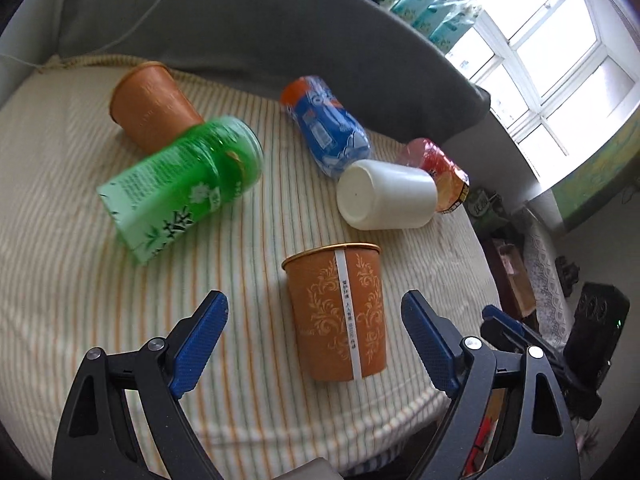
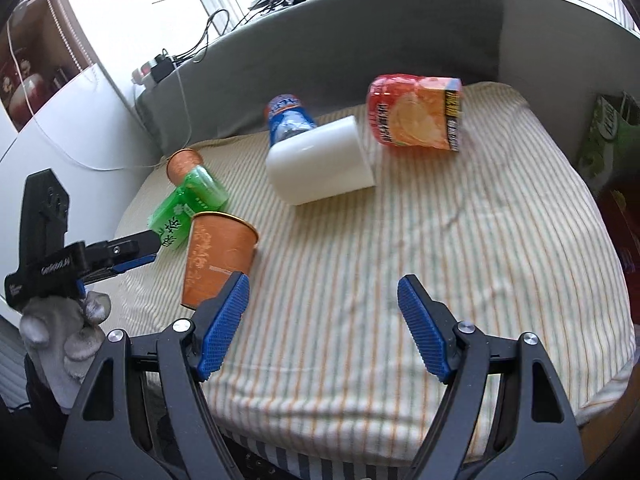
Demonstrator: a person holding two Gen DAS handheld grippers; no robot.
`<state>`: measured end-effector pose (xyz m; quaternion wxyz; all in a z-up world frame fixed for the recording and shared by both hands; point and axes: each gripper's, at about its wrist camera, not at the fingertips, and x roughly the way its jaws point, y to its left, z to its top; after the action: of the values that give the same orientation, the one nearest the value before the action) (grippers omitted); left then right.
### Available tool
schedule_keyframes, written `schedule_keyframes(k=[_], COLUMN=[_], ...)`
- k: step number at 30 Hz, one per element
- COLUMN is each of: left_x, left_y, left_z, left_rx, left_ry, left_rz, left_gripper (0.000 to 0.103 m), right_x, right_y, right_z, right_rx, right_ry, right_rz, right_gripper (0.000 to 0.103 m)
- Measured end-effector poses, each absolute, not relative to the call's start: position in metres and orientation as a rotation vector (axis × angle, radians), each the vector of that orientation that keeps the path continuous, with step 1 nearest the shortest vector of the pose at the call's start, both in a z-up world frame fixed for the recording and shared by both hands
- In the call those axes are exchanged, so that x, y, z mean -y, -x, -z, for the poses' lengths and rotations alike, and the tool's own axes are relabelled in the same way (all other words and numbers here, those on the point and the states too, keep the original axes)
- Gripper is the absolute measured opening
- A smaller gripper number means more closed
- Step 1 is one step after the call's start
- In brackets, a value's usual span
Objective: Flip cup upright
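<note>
The orange cup with the leaf pattern [image 1: 340,312] stands upright on the striped cushion [image 1: 80,280], its gold rim at the top, close to the front edge of the cushion. The left gripper [image 1: 316,334] is around this cup: its jaws are wide open, one blue pad on each side of the cup, and neither pad touches it. In the right wrist view the same cup [image 2: 218,260] is just beside the left pad of the right gripper [image 2: 322,328], whose jaws are also wide open and hold nothing.

Behind the orange cup lies the white cup [image 1: 386,200] on its side, its closed bottom turned toward the left camera. A red and orange snack bag [image 1: 438,170] lies touching the white cup, on its far side, and a blue bottle [image 1: 326,128] lies just behind it. To the left of the orange cup lies a green bottle [image 1: 180,188], also on its side, and it leans against a second orange cup [image 1: 154,106] that lies tipped over near the grey backrest [image 1: 280,32].
</note>
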<state>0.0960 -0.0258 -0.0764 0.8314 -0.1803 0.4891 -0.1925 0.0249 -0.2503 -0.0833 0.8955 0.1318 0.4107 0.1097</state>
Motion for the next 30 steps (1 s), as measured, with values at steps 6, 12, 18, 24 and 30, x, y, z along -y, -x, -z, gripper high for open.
schedule_keyframes(k=[6,12,18,24,30], left_x=[0.032,0.034,0.040,0.041,0.044], left_y=[-0.110,-0.118,-0.125,-0.128,-0.129], left_z=[0.087,0.092,0.101,0.105,0.105], left_rx=[-1.095,-1.120,-1.157,-1.175,-1.177], left_ry=[0.443,0.461,0.468,0.463,0.451], left_rz=[0.430,0.442,0.452,0.463,0.466], left_gripper=[0.088,0.086,0.085,0.074,0.067], right_x=[0.255,0.261,0.264,0.270,0.272], right_y=[-0.022,-0.020,-0.018,-0.019,-0.018], right_z=[0.087,0.092,0.094,0.097,0.098], right_rx=[-0.848,-0.853,-0.854,-0.859,-0.858], right_ry=[-0.283,-0.298,-0.307,-0.313,-0.315], right_rz=[-0.218,-0.213,-0.208,-0.197,-0.190], right_gripper=[0.079,0.079,0.079,0.079,0.079])
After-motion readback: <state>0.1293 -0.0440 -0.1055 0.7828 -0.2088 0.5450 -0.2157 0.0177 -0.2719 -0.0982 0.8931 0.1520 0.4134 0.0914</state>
